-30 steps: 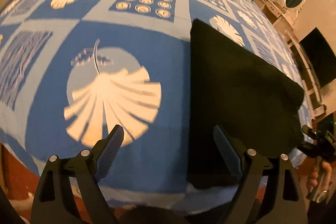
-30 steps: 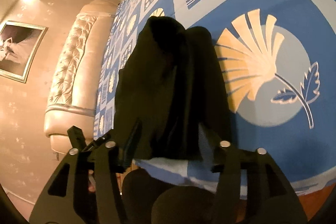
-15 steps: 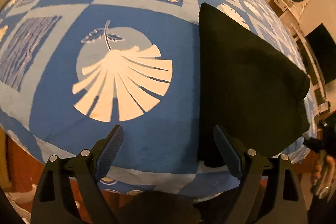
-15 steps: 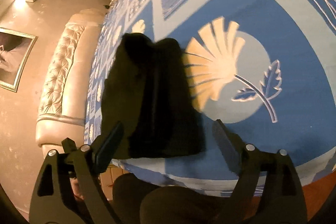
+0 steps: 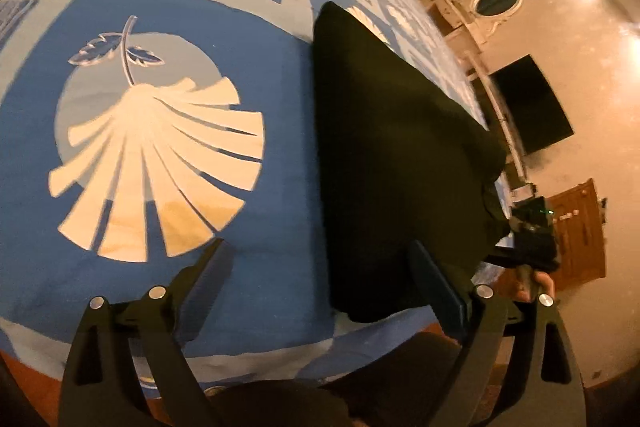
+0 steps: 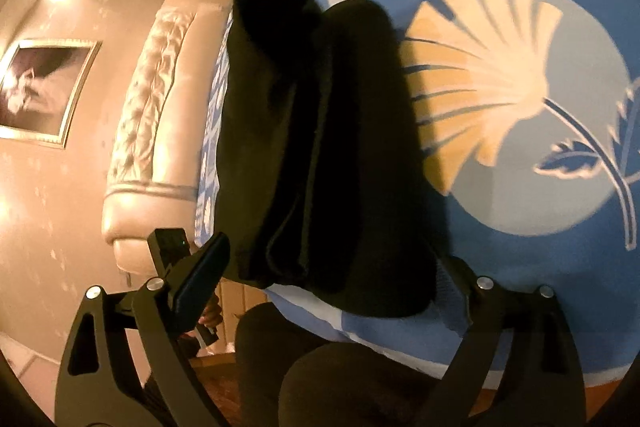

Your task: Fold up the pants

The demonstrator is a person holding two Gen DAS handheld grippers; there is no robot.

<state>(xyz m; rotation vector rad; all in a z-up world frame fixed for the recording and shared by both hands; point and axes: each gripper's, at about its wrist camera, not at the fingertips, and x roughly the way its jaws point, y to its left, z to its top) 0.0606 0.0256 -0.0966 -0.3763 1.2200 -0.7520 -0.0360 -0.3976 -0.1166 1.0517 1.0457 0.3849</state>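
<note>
Dim warm light, fisheye warp, slight blur

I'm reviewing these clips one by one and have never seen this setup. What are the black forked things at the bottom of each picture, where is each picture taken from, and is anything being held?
No robot here: a person holds a hand tool with two-finger tongs in each hand, and a fisheye camera on each tool looks forward along its fingers. That is why both pictures curve.

One picture looks from the left tongs, the other from the right tongs.

Both face a bed covered by a blue patterned bedspread. On it, near the edge, lies a pair of black pants, already folded into a compact stack.

Nothing is held. The left tongs stand open and empty. The right tongs are opening, with the near end of the pants between the fingers but not pinched.
</note>
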